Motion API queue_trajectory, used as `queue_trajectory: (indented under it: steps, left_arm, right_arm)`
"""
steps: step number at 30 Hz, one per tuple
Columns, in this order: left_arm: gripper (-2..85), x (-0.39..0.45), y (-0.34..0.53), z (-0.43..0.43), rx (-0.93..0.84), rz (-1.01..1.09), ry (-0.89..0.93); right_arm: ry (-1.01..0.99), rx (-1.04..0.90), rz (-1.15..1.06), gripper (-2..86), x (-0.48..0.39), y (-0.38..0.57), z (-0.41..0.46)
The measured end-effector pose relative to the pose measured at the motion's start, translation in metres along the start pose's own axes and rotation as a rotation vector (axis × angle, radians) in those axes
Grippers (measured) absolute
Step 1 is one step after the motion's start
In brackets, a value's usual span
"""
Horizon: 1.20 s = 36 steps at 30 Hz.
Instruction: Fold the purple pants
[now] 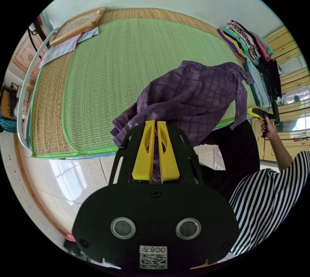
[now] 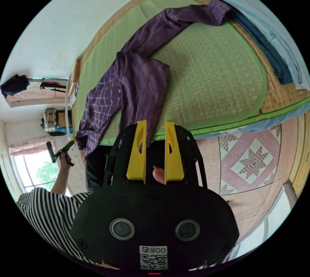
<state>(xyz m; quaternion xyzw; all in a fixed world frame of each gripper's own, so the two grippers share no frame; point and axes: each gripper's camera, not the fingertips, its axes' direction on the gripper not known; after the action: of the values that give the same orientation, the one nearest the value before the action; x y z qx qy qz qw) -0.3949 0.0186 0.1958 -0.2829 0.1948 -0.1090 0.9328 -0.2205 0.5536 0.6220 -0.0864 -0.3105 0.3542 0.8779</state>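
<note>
The purple pants [image 2: 139, 80] lie crumpled across the green mat [image 2: 210, 64] on the bed, one leg reaching toward a stack of clothes. In the left gripper view they [image 1: 193, 96] bunch up right in front of my left gripper [image 1: 156, 123], whose yellow jaws are shut on an edge of the fabric. From the right gripper view, the left gripper [image 2: 61, 153] is holding the pants' end off the bed edge. My right gripper [image 2: 155, 123] has its jaws apart at the bed's edge, with purple cloth just beyond the tips. In the left gripper view the right gripper [image 1: 258, 114] sits beside the hanging end.
A stack of folded colourful clothes [image 1: 245, 41] lines the mat's far right side. A wooden-framed board [image 1: 77, 24] and a pale cloth [image 1: 64, 48] lie at the far left corner. A person in a striped top [image 1: 271, 193] stands at the bed. Patterned tile floor [image 2: 255, 161] lies below.
</note>
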Motion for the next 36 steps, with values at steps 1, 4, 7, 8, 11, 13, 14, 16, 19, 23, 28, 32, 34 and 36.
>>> queue_trajectory:
  steps: [1,4,7,8,11,13,14,16,19,23,28,32,34,36]
  left_arm:
    - [0.8,-0.001,-0.001,-0.001,0.0,-0.002,0.004]
    - [0.8,-0.002,-0.004,-0.005,0.005,-0.008,0.019]
    - [0.7,-0.006,-0.009,-0.013,0.02,-0.011,0.046]
    - [0.7,-0.007,-0.011,-0.015,0.027,-0.012,0.051]
    - [0.7,-0.018,-0.022,-0.033,0.087,-0.028,0.107]
    - [0.7,-0.033,-0.042,-0.054,0.166,-0.044,0.154]
    - [0.7,-0.037,-0.05,-0.061,0.187,-0.044,0.158]
    - [0.8,-0.05,-0.09,-0.087,0.262,-0.045,0.122]
    - [1.0,-0.067,-0.147,-0.108,0.298,-0.12,0.11]
    - [1.9,-0.078,-0.179,-0.108,0.34,-0.213,0.08]
    - [2.8,-0.057,-0.154,-0.039,0.159,-0.131,0.179]
    - [2.2,-0.032,-0.128,0.017,-0.067,-0.055,0.104]
    - [1.3,-0.019,-0.119,0.039,-0.153,-0.001,-0.008]
    - [0.7,-0.01,-0.117,0.04,-0.123,0.078,-0.081]
  right_arm:
    - [-0.006,-0.01,-0.007,8.9,0.004,0.002,0.003]
    - [0.045,-0.016,-0.006,7.2,0.016,0.009,0.007]
    - [-0.048,-0.048,-0.02,2.6,0.032,0.012,0.005]
    - [-0.083,-0.061,-0.034,1.9,0.037,0.012,0.002]
    - [-0.285,-0.055,-0.081,1.1,0.043,0.001,-0.02]
    - [-0.443,0.005,-0.095,0.9,0.045,-0.016,-0.048]
    - [-0.555,0.086,-0.113,0.8,0.043,-0.033,-0.076]
    - [-0.646,0.205,-0.128,0.9,0.037,-0.072,-0.124]
    - [-0.572,0.384,-0.134,1.4,0.006,-0.15,-0.204]
    - [-0.482,0.476,-0.029,4.0,-0.013,-0.219,-0.232]
    - [-0.361,0.385,0.075,6.6,0.01,-0.223,-0.161]
    - [-0.188,0.156,-0.015,4.8,-0.009,-0.188,-0.05]
    - [-0.113,0.059,-0.076,3.9,-0.032,-0.172,-0.008]
    - [-0.009,-0.046,-0.147,3.2,-0.057,-0.16,0.03]
